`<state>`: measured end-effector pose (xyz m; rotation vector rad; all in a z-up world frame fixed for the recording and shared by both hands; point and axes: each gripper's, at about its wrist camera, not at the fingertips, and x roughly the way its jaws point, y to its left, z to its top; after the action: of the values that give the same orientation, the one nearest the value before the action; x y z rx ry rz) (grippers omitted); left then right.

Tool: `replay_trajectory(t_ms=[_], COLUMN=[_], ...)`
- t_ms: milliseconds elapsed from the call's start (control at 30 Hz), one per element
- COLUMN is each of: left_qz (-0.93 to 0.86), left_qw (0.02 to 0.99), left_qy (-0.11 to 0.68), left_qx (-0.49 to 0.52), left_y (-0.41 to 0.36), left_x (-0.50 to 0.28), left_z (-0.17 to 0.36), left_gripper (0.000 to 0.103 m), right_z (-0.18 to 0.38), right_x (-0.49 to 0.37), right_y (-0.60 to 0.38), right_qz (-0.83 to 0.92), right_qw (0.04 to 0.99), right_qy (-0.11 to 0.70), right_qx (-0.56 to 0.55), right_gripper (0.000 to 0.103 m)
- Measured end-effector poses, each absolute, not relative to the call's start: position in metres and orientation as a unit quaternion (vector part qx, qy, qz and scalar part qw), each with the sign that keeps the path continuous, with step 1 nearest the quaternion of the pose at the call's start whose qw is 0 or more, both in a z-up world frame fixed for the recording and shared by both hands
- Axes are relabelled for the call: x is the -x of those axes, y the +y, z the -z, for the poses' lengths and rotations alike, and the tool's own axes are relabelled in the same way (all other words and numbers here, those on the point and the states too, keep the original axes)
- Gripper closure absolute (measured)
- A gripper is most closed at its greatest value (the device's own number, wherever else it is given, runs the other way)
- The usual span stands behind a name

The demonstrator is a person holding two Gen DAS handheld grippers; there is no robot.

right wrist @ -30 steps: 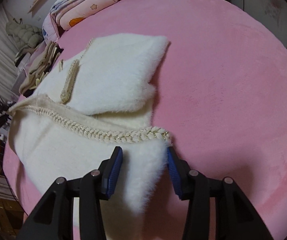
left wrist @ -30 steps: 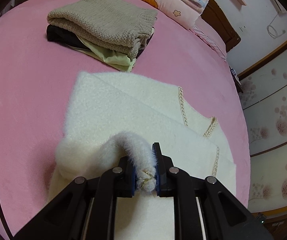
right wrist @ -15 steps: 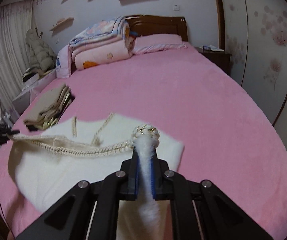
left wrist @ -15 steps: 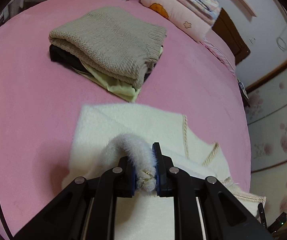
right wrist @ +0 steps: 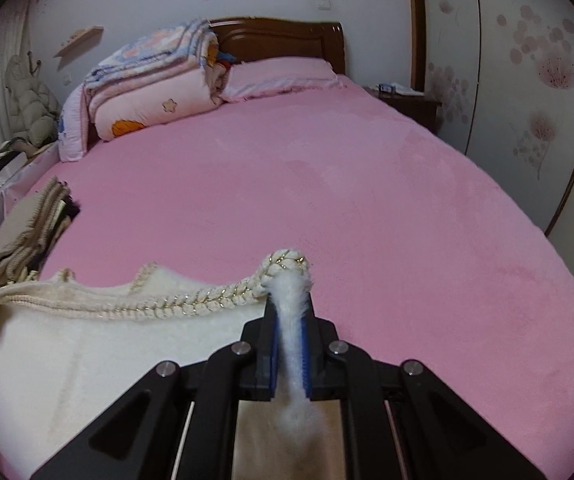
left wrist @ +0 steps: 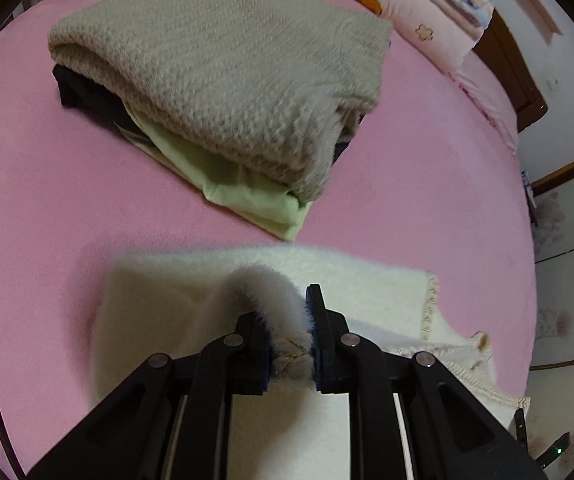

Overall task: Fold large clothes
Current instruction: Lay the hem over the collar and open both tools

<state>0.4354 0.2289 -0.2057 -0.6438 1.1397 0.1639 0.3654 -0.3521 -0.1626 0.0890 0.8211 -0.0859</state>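
Your left tool [left wrist: 290, 336] has the braided hem of the cream fluffy garment [left wrist: 175, 304] between its pads; its jaws are opening slightly, yet the fabric is wedged against both pads, so you have not let go. Your right tool [right wrist: 290, 332] is clamped on another point of the same braided trim [right wrist: 191, 300], with white pile squeezed up between the blue pads.

The garment lies on the pink bed [right wrist: 367, 200], partly raised. In the right wrist view the trimmed edge runs taut from your right tool across to the far left of the frame, with the body of the garment below it. In the left wrist view the cloth spreads forward from the tool, and its far edge stops just short of a finished stack.

That stack, a folded beige knitted sweater [left wrist: 223, 68] over a pale green piece [left wrist: 247, 192] and something black [left wrist: 75, 88], suggests earlier items are done. The cream garment looks mid-fold: you are carrying the hem over, and you have yet to lay it down, square the edges and probably add another fold before stacking.

No brand, label or readable writing shows on any garment. The rolled quilt [right wrist: 155, 88] by the headboard [right wrist: 287, 40] carries star and orange motifs, no text.
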Motion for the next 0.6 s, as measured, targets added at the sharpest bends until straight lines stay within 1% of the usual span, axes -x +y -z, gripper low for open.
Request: replay_trajectory(t_ms=[33, 133, 167, 200, 300, 333, 433, 600], left_qz=[-0.075, -0.050, -0.030, -0.022, -0.008, -0.009, -0.012, -0.031], left_qw=[0.788, 0.782, 0.781, 0.781, 0.791, 0.796, 0.812, 0.821], left_qy=[0.533, 0.539, 0.537, 0.535, 0.517, 0.511, 0.495, 0.506], left_qx=[0.299, 0.309, 0.317, 0.321, 0.326, 0.324, 0.309, 0.262], left_y=[0.228, 0.230, 0.232, 0.235, 0.249, 0.255, 0.275, 0.281], left_x=[-0.435, -0.437, -0.436, -0.435, -0.427, -0.425, -0.419, -0.419], left_z=[0.209, 0.215, 0.214, 0.212, 0.198, 0.192, 0.178, 0.181], left_gripper=[0.086, 0.074, 0.065, 0.052, 0.033, 0.031, 0.030, 0.032], right_z=[0.168, 0.184, 0.185, 0.186, 0.185, 0.183, 0.179, 0.180], right_x=[-0.368, -0.379, -0.381, -0.382, -0.381, -0.379, -0.374, -0.368], right_y=[-0.351, -0.343, -0.343, -0.344, -0.350, -0.352, -0.359, -0.367], right_qz=[0.044, 0.056, 0.059, 0.062, 0.061, 0.057, 0.051, 0.047], right_qw=[0.912, 0.898, 0.894, 0.891, 0.887, 0.888, 0.889, 0.884], right_qy=[0.406, 0.437, 0.443, 0.449, 0.455, 0.453, 0.450, 0.462], right_qx=[-0.039, -0.019, -0.019, -0.023, -0.038, -0.044, -0.058, -0.059], right_gripper=[0.095, 0.092, 0.090, 0.087, 0.080, 0.079, 0.076, 0.076])
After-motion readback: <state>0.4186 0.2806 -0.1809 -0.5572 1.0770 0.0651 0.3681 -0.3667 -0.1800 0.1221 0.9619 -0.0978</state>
